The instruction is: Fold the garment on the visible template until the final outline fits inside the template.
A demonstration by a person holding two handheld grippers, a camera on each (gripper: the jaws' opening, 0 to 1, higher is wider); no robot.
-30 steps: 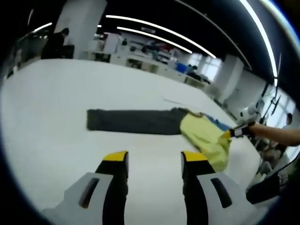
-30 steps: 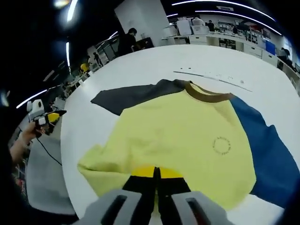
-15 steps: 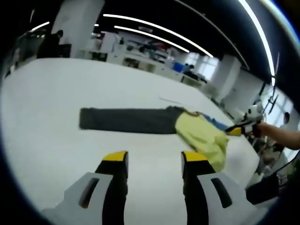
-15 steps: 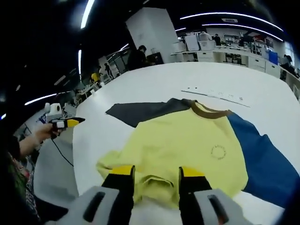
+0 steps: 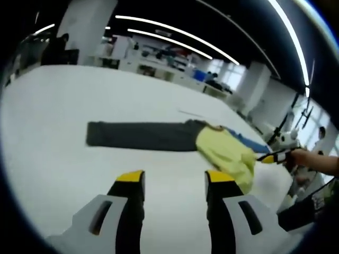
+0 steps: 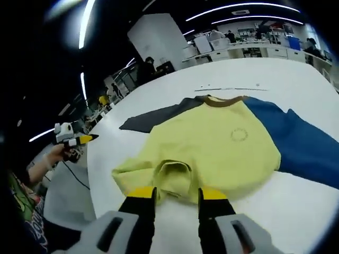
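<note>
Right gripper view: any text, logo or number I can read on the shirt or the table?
None legible.
Circular print on the yellow shirt chest: too small and blurred to read.
Small dark marks along a thin line on the white table beyond the collar: unreadable.

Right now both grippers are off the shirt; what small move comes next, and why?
Probably bring the open left gripper to the dark grey sleeve and fold it over the yellow body: that sleeve lies stretched out flat across the white table.
</note>
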